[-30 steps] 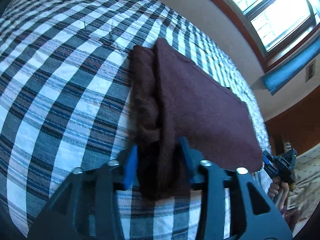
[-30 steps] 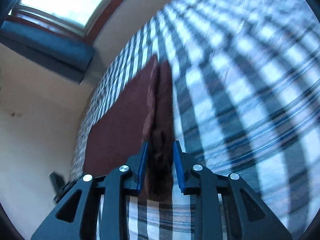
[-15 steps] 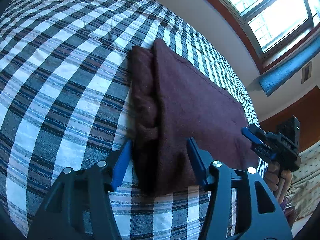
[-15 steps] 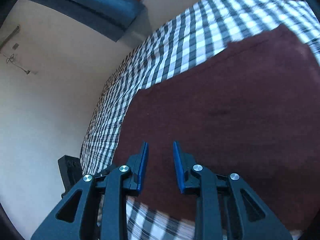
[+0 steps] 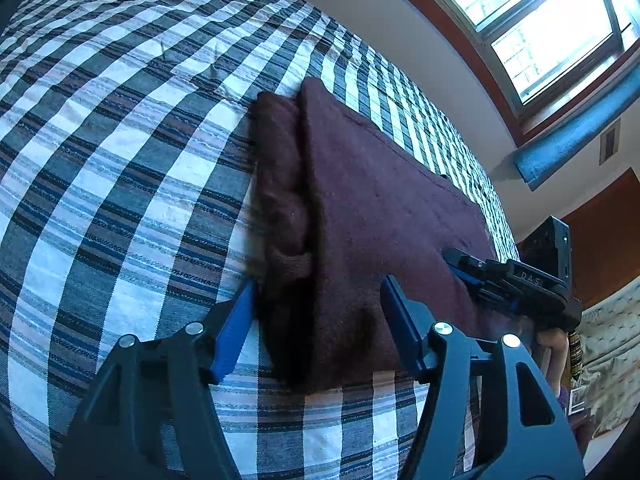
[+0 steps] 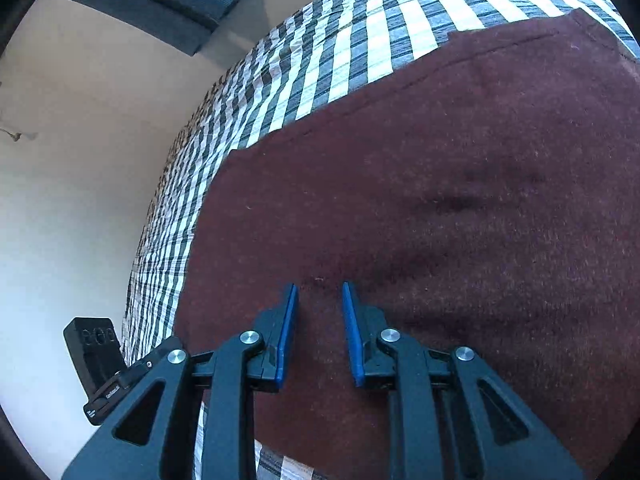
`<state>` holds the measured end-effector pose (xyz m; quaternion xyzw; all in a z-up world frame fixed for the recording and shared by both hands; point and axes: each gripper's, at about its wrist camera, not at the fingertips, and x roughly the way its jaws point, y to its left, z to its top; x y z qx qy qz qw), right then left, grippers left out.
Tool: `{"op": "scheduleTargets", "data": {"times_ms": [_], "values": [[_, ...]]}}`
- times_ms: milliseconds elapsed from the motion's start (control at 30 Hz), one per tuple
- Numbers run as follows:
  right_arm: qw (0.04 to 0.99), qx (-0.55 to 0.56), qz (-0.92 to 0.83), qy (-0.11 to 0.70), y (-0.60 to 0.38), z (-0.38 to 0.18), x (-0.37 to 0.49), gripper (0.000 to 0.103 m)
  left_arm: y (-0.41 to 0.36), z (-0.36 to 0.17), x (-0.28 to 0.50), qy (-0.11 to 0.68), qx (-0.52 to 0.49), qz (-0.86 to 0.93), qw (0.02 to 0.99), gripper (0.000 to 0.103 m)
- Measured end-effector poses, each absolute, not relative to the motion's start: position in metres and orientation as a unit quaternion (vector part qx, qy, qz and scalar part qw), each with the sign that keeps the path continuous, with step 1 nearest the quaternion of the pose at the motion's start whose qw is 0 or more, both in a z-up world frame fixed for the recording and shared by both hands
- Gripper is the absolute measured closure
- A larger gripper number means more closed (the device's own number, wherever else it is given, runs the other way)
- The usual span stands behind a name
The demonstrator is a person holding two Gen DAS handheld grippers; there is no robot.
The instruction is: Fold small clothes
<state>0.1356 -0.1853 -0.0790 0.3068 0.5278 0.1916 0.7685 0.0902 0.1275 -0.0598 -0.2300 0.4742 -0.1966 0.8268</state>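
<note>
A dark maroon garment [image 5: 372, 216] lies folded flat on the checked bedspread [image 5: 120, 160], with a rolled, bunched edge along its left side [image 5: 280, 184]. My left gripper [image 5: 316, 320] is open, its blue fingers straddling the garment's near end without pinching it. My right gripper [image 6: 318, 320] hovers just above the flat maroon cloth [image 6: 440, 184], its jaws slightly apart with nothing between them. The right gripper also shows in the left wrist view [image 5: 508, 284], at the garment's right edge.
The bed runs along a pale wall [image 5: 400, 20] under a window [image 5: 540, 20]. A blue padded ledge [image 6: 160, 0] sits by the wall. The left gripper's black body [image 6: 100, 364] shows at the bed's edge in the right wrist view.
Both grippers let go of the garment's folded edge. The left jaws opened wide. The right gripper swung away from the edge and now sits over the flat middle of the cloth.
</note>
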Motion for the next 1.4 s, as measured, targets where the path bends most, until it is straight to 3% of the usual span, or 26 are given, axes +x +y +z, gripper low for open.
{"op": "scheduleTargets", "data": {"times_ms": [100, 333, 667, 900, 967, 1033, 1100, 1400], "values": [[0.767, 0.317, 0.195, 0.523, -0.187, -0.082, 0.136, 0.083, 0.127, -0.059, 0.091, 0.473, -0.227, -0.196, 0.828, 0.039], [0.761, 0.341, 0.19, 0.518, -0.198, -0.093, 0.134, 0.099, 0.125, -0.059, 0.092, 0.475, -0.222, -0.197, 0.828, 0.037], [0.767, 0.336, 0.185, 0.514, -0.195, -0.09, 0.132, 0.1, 0.158, -0.062, 0.111, 0.476, -0.323, -0.192, 0.795, 0.032], [0.769, 0.335, 0.185, 0.512, -0.196, -0.091, 0.132, 0.1, 0.143, -0.068, 0.156, 0.493, -0.305, -0.207, 0.788, 0.031], [0.77, 0.333, 0.185, 0.512, -0.197, -0.09, 0.132, 0.1, 0.134, -0.069, 0.165, 0.499, -0.302, -0.216, 0.783, 0.038], [0.77, 0.333, 0.185, 0.511, -0.197, -0.09, 0.132, 0.1, 0.123, -0.074, 0.171, 0.519, -0.293, -0.227, 0.77, 0.072], [0.77, 0.333, 0.187, 0.512, -0.197, -0.091, 0.132, 0.1, 0.115, -0.078, 0.175, 0.532, -0.28, -0.217, 0.769, 0.087], [0.774, 0.327, 0.192, 0.507, -0.197, -0.09, 0.133, 0.1, 0.101, -0.032, 0.175, 0.514, -0.263, -0.221, 0.786, 0.093]]}}
